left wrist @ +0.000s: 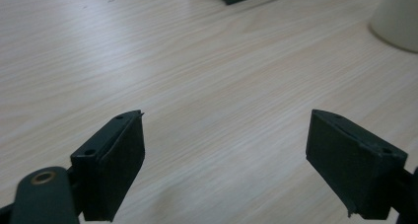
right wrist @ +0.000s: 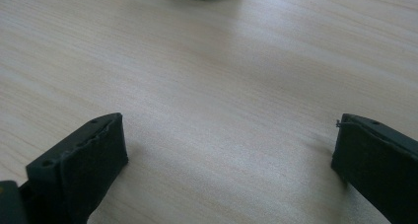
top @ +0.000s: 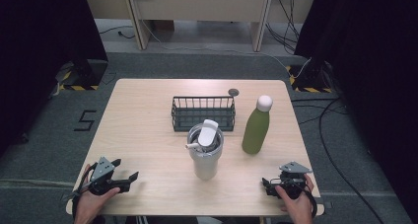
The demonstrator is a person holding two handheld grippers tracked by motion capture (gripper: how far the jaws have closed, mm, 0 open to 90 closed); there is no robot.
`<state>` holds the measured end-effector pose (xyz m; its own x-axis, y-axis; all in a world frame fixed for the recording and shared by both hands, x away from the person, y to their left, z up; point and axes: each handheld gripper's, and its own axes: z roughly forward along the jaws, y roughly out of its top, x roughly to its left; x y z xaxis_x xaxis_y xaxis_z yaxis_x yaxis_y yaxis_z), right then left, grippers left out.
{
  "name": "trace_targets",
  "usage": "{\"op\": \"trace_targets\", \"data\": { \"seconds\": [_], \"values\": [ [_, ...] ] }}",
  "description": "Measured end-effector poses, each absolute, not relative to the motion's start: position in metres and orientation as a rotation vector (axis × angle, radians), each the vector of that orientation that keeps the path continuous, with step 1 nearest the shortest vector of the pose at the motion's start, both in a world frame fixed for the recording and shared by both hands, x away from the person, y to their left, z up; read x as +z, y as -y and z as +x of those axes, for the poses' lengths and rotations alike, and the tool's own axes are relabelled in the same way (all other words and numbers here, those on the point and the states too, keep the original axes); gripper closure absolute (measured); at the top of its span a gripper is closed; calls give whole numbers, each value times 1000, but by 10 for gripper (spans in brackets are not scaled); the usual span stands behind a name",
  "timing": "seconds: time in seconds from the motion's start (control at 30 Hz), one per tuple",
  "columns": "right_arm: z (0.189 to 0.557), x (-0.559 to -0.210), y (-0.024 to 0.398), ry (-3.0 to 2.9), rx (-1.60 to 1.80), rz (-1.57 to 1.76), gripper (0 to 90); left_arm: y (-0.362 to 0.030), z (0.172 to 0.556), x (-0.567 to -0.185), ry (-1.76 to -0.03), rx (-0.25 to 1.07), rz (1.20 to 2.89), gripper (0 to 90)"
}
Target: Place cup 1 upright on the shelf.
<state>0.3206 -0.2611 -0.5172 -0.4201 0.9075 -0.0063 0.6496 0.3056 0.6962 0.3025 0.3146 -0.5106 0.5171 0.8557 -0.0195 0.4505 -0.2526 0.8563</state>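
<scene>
**Inspector:** Status of the work, please.

**Assistant:** Nothing is started, as far as I can judge. The left claw rests at the near left corner of the counter, jaws spread wide with bare wood between them. The right claw sits at the near right edge, likewise released and holding nothing.

**Inspector:** And the items?

**Assistant:** The tumbler stands upright near the middle of the counter, lid on, with a straw stub poking out to its left. The green bottle stands upright to its right, white cap in place, apart from the tumbler. The wire basket sits just beyond the tumbler and looks empty. Both claws are well apart from all three.

**Inspector:** What remains?

**Assistant:** Everything, in my judgement: no item is gripped, lifted or placed in the basket.

**Inspector:** Any markings?

**Assistant:** No brand or label is legible on tumbler or bottle. The floor to the left carries a taped figure "5".
</scene>
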Motion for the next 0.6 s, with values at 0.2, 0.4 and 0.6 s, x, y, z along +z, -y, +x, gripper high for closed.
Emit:
{"op": "trace_targets", "data": {
  "seconds": [0.2, 0.4, 0.6],
  "values": [
    [321, -517, 261, -2181, 878, 1386, 3, -297, 300, -506, -998, 552, 1877, 147],
    [321, -517, 261, -2181, 879, 1383, 3, -279, 300, -504, -925, 528, 1859, 147],
    [321, -517, 261, -2181, 879, 1386, 3, -257, 301, -501, -844, 489, 1859, 147]
  ]
}}
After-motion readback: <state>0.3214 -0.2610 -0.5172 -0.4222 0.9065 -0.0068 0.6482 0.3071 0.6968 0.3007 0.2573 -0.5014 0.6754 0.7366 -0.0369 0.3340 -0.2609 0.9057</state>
